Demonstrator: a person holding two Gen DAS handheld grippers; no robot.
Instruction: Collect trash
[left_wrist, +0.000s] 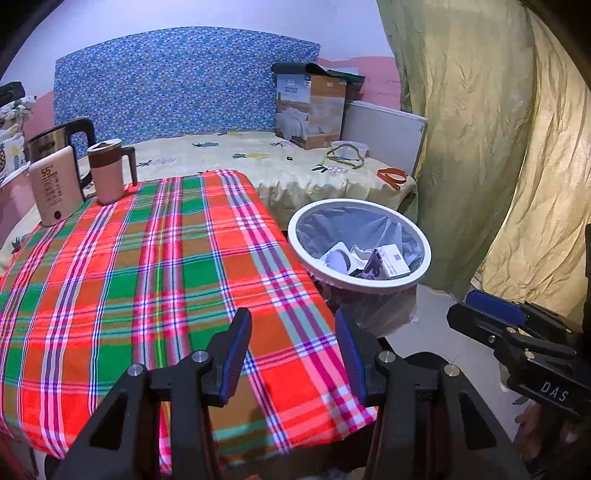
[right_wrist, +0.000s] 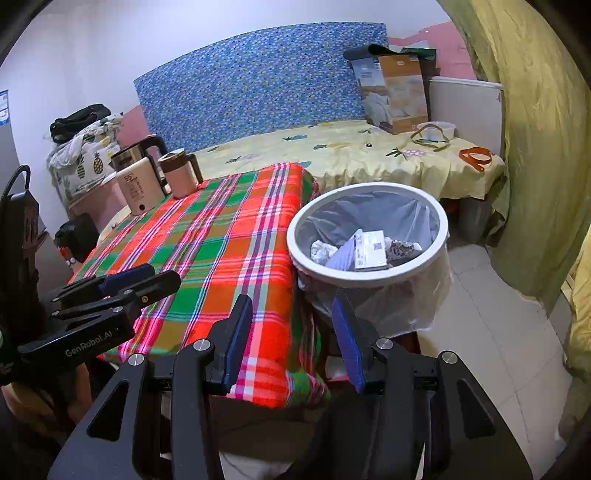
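We hold both grippers, left (left_wrist: 293, 354) and right (right_wrist: 291, 339), half-open and empty; bin (right_wrist: 369, 275) off the table's right edge (right_wrist: 291, 295), nearer the right.

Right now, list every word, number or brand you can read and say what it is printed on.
"55" on the cream bottle on the table.
"DAS" on the right hand-held gripper, seen from the left wrist.
"GenRobot.AI" on the left hand-held gripper, seen from the right wrist.
Too small or blurred: the bottle's small print, the kettle's label, the cardboard box, the cartons in the bin.
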